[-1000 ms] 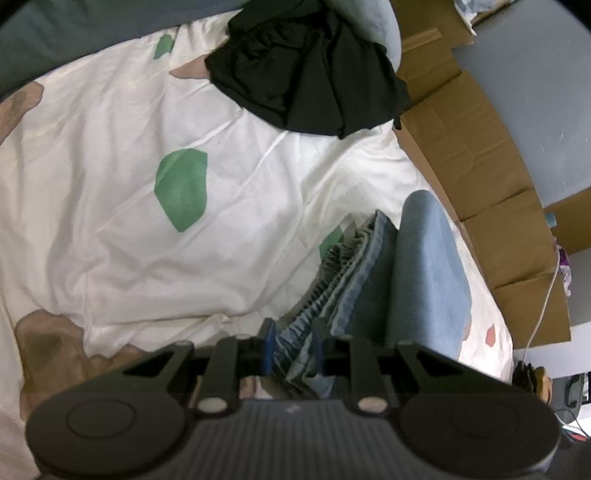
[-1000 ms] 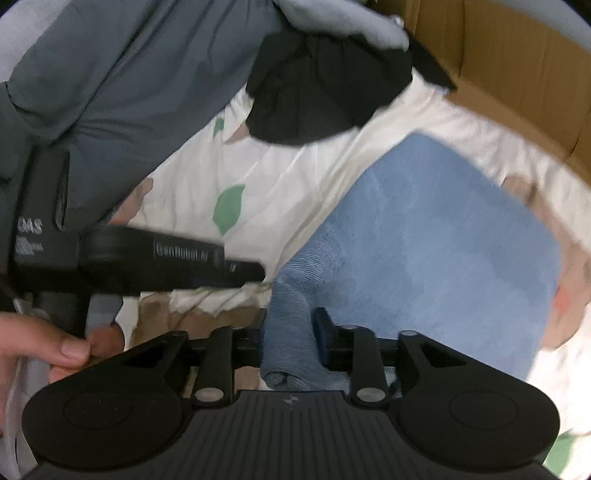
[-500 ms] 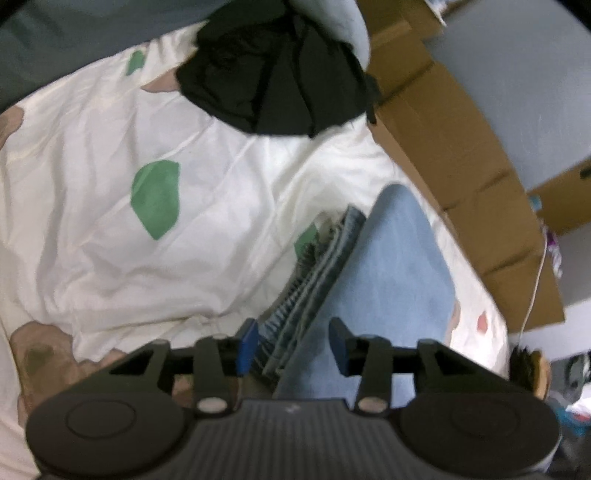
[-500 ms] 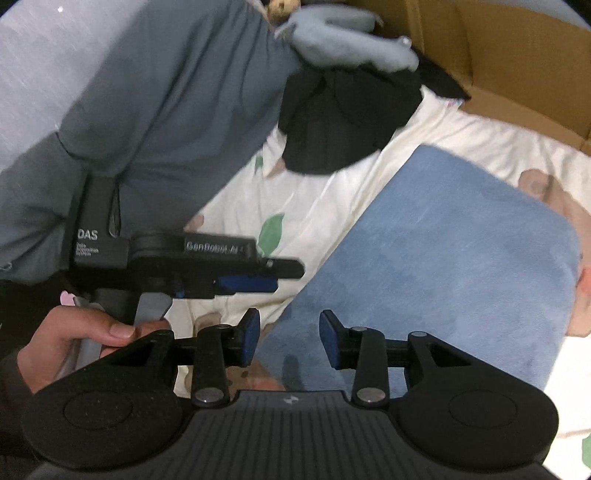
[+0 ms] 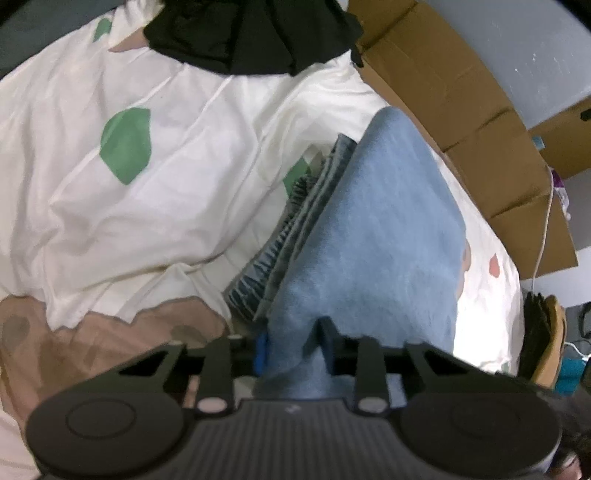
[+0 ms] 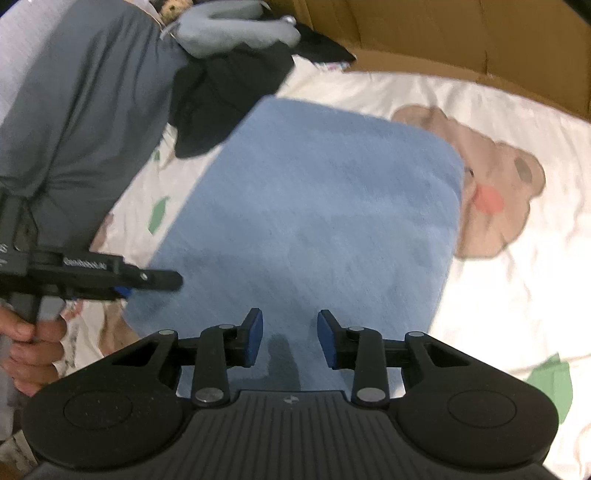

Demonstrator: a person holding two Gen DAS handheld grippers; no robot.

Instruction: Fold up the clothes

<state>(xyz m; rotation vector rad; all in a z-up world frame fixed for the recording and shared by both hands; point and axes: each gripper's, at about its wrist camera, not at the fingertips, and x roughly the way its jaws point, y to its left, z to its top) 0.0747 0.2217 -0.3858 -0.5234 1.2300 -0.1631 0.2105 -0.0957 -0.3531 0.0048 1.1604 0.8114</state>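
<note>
Garments number three: one blue top (image 6: 314, 221), one striped piece (image 5: 295, 229), one black heap (image 5: 251, 33).

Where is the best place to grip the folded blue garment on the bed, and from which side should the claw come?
Probably the near corner of the folded blue garment, taken from the open near side: there its stacked layers end in a thick edge. The left claw is closing on that corner now, with fabric between its pads. The right claw hovers open above the garment's flat top, which offers nothing to pinch.
</note>
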